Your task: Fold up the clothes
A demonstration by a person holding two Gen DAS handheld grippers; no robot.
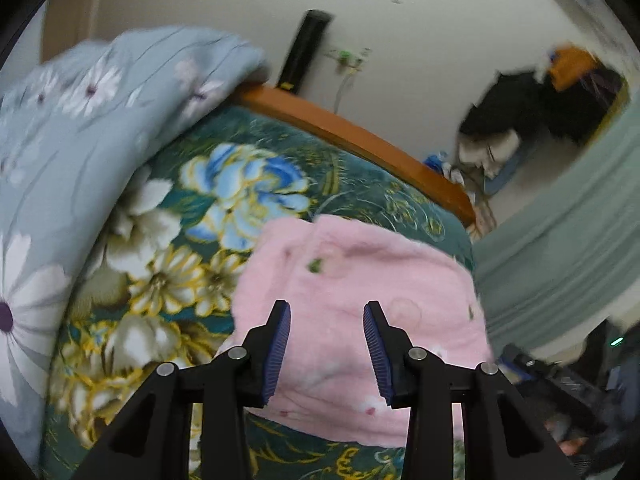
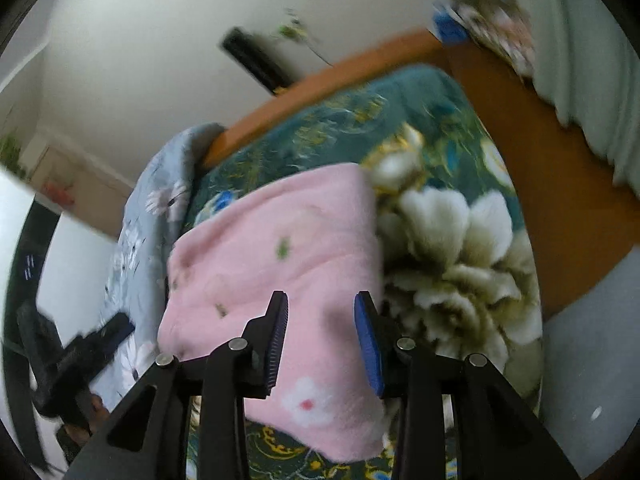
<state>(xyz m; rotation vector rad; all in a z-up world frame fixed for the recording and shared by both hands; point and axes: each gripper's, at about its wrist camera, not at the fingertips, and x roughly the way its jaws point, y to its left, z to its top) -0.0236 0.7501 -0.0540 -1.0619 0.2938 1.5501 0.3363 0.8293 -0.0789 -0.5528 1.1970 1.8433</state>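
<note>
Pink fleece garment [image 1: 360, 320] lies folded in a compact rectangle on floral blanket [image 1: 224, 184]; left gripper [image 1: 326, 354] and right gripper [image 2: 320, 344] both spread, empty, at 6 o'clock; fold looks nearly finished

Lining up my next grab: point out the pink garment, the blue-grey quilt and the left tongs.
pink garment [image 1: 352, 280], left wrist view, middle of its top surface
blue-grey quilt [image 1: 60, 140], left wrist view, its bunched upper part
left tongs [image 1: 326, 310], left wrist view, midway between fingertips
</note>
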